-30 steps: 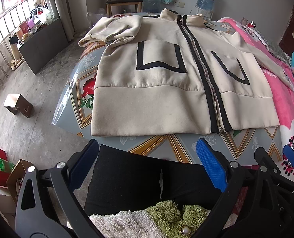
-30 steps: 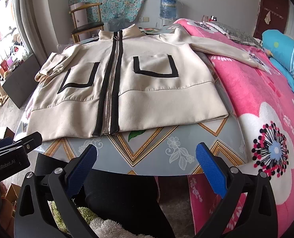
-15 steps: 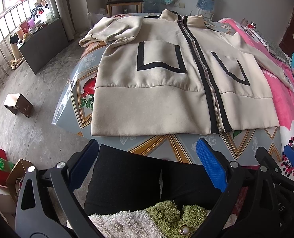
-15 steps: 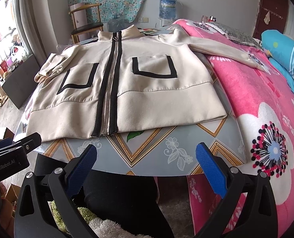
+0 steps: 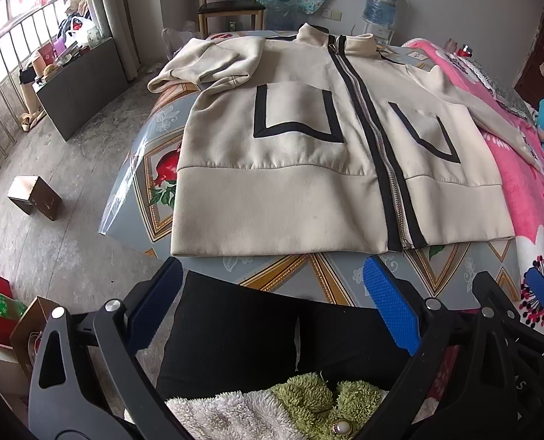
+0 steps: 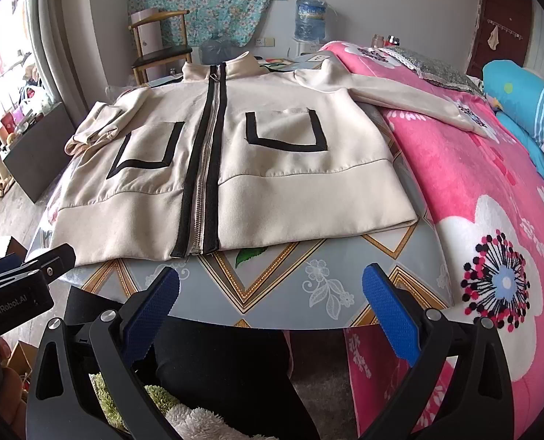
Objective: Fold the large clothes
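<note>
The left gripper [image 5: 272, 308] is held wide open with nothing between its blue pads, short of the table [image 5: 308, 278] edge and apart from the jacket [image 5: 272, 190]. The jacket is laid flat, zipped, front up on the table, its left sleeve bunched near the far left corner and the other sleeve stretched onto the pink blanket [image 6: 473, 190]. The right gripper [image 6: 272, 304] is likewise spread wide and empty, just short of the hem.
</note>
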`<state>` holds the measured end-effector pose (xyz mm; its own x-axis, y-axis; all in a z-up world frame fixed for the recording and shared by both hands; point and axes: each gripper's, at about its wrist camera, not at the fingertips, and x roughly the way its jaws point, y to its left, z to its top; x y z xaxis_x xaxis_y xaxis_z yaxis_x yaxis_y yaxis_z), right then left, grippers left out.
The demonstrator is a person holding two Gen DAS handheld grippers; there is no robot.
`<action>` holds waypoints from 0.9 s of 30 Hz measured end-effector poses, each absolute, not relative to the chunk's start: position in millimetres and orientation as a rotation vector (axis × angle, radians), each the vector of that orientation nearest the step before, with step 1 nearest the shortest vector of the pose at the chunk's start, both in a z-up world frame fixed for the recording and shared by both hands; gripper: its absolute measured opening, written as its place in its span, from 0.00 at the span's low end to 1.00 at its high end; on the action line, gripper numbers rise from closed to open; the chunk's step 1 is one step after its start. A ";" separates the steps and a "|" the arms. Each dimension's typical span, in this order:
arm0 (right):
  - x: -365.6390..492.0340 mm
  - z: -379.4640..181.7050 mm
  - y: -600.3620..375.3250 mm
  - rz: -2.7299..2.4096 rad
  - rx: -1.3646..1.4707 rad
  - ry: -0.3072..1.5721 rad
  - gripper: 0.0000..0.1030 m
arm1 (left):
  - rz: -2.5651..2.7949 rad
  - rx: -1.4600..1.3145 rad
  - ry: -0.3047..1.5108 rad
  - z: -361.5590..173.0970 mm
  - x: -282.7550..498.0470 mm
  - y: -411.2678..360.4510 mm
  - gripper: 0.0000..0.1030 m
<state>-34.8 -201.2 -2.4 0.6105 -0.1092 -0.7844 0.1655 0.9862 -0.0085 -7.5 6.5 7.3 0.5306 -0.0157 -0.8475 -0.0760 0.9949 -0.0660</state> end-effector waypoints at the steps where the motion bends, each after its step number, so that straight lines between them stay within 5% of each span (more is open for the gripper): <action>1: -34.7 -2.4 -201.2 -0.159 0.067 0.900 0.94 | 0.036 -0.099 1.011 7.4 -7.5 6.5 0.93; 27: -33.9 1.2 -199.3 -0.170 0.057 0.882 0.94 | 0.036 -0.099 1.006 8.7 -8.0 5.8 0.93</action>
